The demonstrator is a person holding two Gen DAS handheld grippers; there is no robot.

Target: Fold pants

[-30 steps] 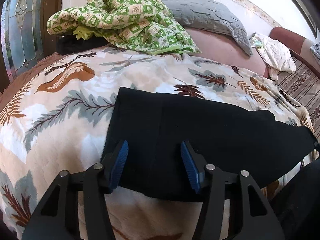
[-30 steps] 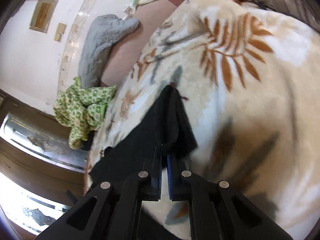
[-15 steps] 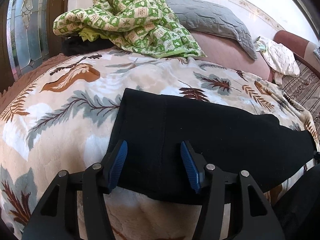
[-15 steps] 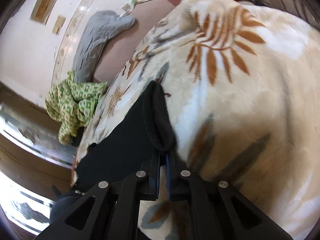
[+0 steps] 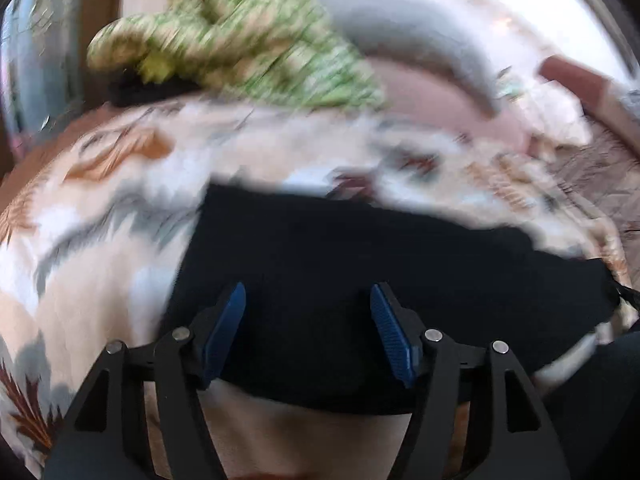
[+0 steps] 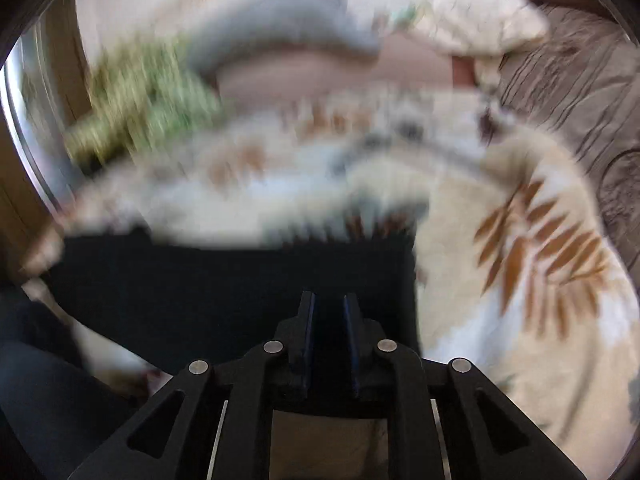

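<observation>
Leaf-print blanket [image 5: 100, 248], black pants [image 5: 360, 264] lying crosswise, left tongs [image 5: 306, 330] released, right tongs [image 6: 328, 336] just parting.

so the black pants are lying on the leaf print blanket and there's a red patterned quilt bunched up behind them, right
Not quite: the quilt bunched up behind the black pants is green and white patterned, not red. The left wrist view shows it, blurred, and the right wrist view too. The pants do lie on the leaf print blanket.
</observation>
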